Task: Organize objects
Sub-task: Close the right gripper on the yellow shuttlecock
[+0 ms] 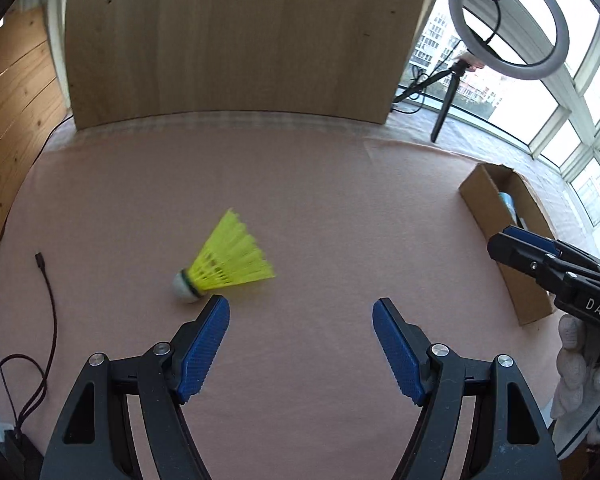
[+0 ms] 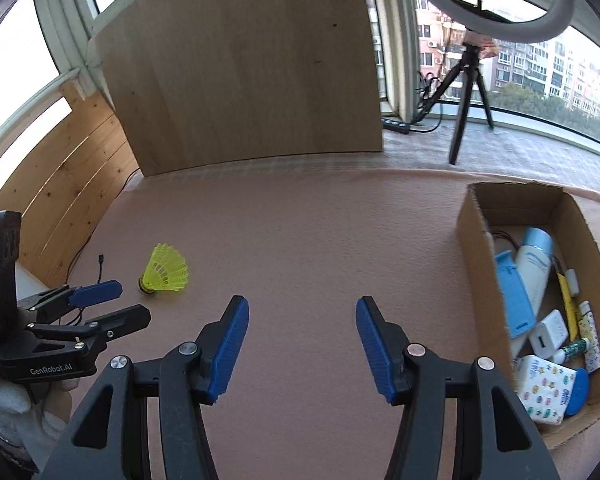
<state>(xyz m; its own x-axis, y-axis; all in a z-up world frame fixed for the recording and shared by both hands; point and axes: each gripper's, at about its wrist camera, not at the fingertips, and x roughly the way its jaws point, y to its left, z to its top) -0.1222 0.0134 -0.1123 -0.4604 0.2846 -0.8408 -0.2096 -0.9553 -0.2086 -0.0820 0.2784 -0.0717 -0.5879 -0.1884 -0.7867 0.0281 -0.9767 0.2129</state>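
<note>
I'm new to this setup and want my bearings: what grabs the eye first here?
A bright yellow shuttlecock lies alone on the pink table cover, just ahead of the open left gripper. At the right edge a cardboard box holds bottles and small packets, beside the empty, open right gripper. Behind stands a wooden board and a ring light.

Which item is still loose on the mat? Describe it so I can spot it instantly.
Start at the pink mat in front of the upright wooden board. The cardboard box on the mat's right side holds the sorted items; on the opposite side lies a shuttlecock. Its neon-yellow skirt and white cork tip set it apart from the thin dark cable nearby.
</note>
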